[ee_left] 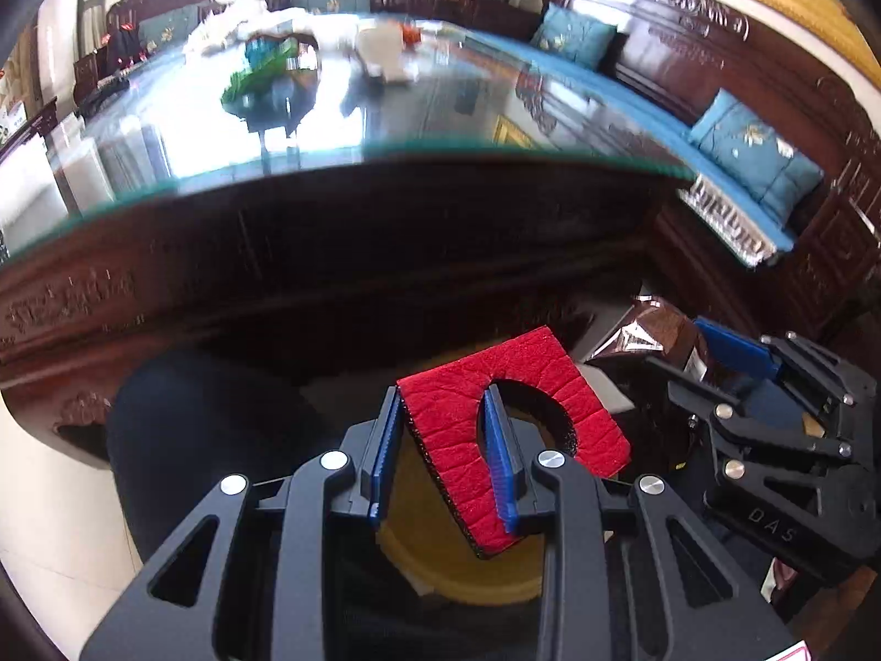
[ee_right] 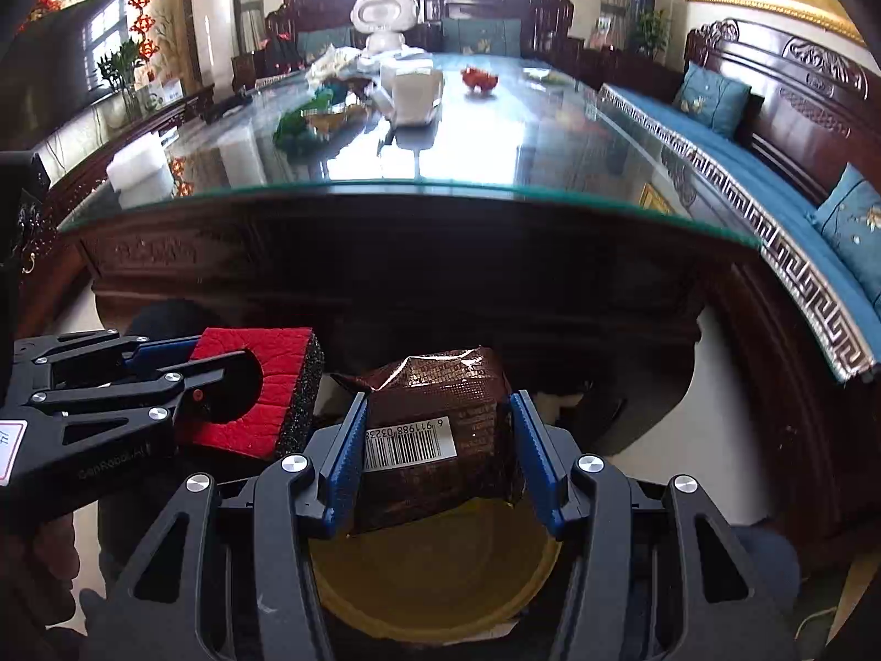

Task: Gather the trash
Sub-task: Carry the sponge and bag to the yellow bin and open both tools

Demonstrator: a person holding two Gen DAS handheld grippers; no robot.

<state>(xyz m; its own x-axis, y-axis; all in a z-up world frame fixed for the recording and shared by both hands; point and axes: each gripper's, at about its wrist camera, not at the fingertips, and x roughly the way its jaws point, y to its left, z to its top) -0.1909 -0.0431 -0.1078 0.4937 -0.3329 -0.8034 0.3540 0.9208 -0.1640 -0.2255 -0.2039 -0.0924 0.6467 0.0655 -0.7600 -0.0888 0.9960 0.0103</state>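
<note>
Red and soft on top, black and rough below: a foam pad (ee_left: pixel 515 440) with a round hole in it, pinched by its edge in the left gripper (ee_left: pixel 446 457). Blue fingers (ee_left: pixel 385 440) squeezed tight on it, one outside, one through the hole. Shiny brown packet (ee_right: pixel 435 429) with a white barcode label, clamped across its middle in the right gripper (ee_right: pixel 438 451), jaws partly apart because of the fat packet. Both pieces of trash up in the air, side by side, close but not touching. Right under them, a yellow bin (ee_right: pixel 435 578), round and open, down on the floor in front of the dark wooden table (ee_right: pixel 385 275). More stuff far off on the glass top (ee_right: pixel 468 154): a white box (ee_right: pixel 415 93), something green (ee_right: pixel 297 126), something red (ee_right: pixel 478 79).

Looks like the carrying step, almost at the drop. Next move probably: line up each piece over the bin's mouth, then open up and let go. Packet already well over the bin. Foam pad hooked through its hole, so maybe a wide opening or a little shake to free it.
</note>
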